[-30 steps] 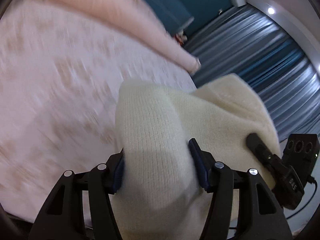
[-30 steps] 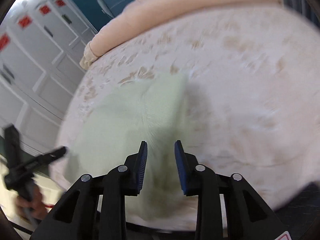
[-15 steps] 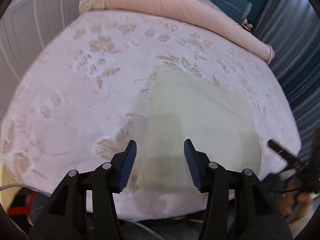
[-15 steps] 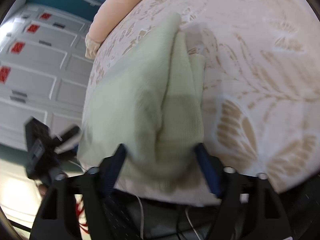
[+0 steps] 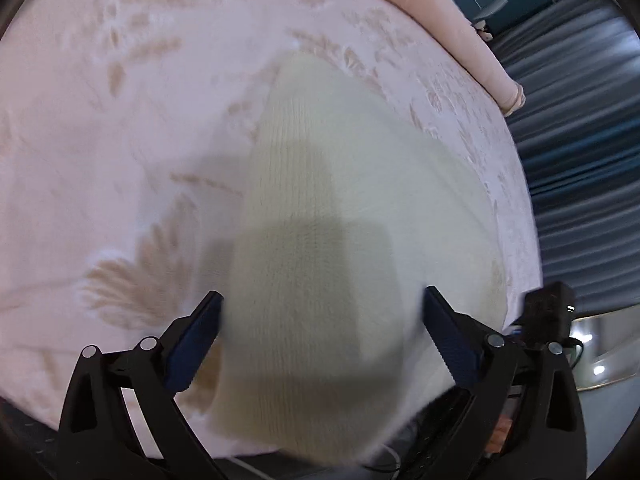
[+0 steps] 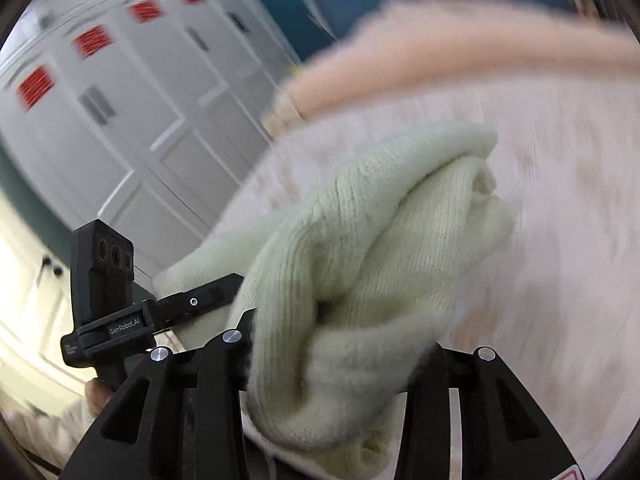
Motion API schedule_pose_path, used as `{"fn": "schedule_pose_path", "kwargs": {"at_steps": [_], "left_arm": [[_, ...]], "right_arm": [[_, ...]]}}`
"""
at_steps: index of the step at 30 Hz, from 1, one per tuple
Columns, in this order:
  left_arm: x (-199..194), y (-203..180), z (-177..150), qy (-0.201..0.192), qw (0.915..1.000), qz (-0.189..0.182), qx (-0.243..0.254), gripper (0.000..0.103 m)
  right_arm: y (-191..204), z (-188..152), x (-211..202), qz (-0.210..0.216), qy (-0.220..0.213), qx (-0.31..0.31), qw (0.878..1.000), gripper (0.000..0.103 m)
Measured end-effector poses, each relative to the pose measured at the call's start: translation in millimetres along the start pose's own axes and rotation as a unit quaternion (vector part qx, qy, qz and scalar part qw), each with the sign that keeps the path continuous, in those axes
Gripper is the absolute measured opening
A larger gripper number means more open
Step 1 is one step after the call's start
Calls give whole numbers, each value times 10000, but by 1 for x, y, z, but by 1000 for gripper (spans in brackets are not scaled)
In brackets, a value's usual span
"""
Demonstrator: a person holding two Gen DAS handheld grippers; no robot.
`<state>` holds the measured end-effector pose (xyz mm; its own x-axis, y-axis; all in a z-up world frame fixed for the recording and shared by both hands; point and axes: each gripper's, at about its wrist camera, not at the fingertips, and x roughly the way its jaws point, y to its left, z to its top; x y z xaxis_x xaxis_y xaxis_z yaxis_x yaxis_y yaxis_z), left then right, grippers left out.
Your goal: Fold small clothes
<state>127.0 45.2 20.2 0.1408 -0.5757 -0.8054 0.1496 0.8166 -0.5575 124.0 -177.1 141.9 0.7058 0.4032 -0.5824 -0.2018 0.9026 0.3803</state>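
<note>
A cream knit garment (image 5: 328, 240) lies on the pink patterned bed (image 5: 120, 140). In the left wrist view its near edge sits between the wide-spread jaws of my left gripper (image 5: 320, 328); the jaws are open and the cloth is blurred. In the right wrist view the same garment (image 6: 380, 240) is bunched in thick folds between the jaws of my right gripper (image 6: 336, 344), which hold it lifted off the bed. The left gripper (image 6: 224, 288) shows there at the garment's left edge.
A peach rolled bolster (image 5: 460, 28) lies along the far edge of the bed; it also shows in the right wrist view (image 6: 460, 56). White panelled cupboards (image 6: 120, 120) stand to the left. Blue-grey curtains (image 5: 580, 160) hang to the right.
The garment lay flat half a second ago. My right gripper has now gathered it up and lifted it. My left gripper has opened wider around the near edge. Both views are moving fast.
</note>
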Motion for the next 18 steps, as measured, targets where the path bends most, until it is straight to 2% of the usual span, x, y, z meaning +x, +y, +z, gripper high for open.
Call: {"fn": "schedule_pose_path", "kwargs": {"at_steps": [2, 4, 6, 7, 8, 9, 10, 12, 13, 14, 16, 17, 18], "left_arm": [[3, -4, -2, -116, 9999, -6, 31, 90], [-10, -16, -4, -422, 9989, -37, 210, 70], [-32, -27, -3, -844, 9955, -318, 297, 62], [-43, -34, -2, -1079, 9926, -402, 393, 60], [-57, -42, -2, -1371, 9882, -466, 503, 60], [-71, -50, -2, -1637, 9832, -576, 571, 60], [-81, -55, -2, -1839, 9788, -677, 597, 60], [-95, -64, -3, -2237, 9683, -836, 730, 60], [-95, -67, -4, -2369, 9644, -813, 846, 62], [-90, -70, -4, -2414, 9633, -688, 953, 63], [-60, -64, -3, -2190, 9698, -110, 1067, 73], [-43, -58, -3, -1969, 9753, 192, 981, 73], [-23, -47, -7, -1623, 9813, 610, 840, 65]], "right_arm": [[1, 12, -11, -221, -264, -568, 9978, 38], [-20, 4, 0, -314, -138, -615, 9975, 41], [-60, -20, 26, -433, 416, -128, 9981, 47], [-95, -46, 42, -770, 886, 333, 9925, 47], [-95, -46, 42, -770, 886, 333, 9925, 45], [-114, -66, 48, -1059, 1162, 684, 9852, 36], [-124, -85, 49, -1145, 1269, 1016, 9800, 34], [-123, -101, 19, -1203, 823, 1397, 9794, 33], [-116, -96, 3, -1329, 612, 1367, 9797, 24], [-106, -91, -6, -1426, 532, 1260, 9803, 19], [-84, -78, -11, -1570, 430, 927, 9823, 15], [-81, -74, -3, -1615, 482, 785, 9826, 15], [-83, -76, 9, -1683, 551, 655, 9820, 15]]}}
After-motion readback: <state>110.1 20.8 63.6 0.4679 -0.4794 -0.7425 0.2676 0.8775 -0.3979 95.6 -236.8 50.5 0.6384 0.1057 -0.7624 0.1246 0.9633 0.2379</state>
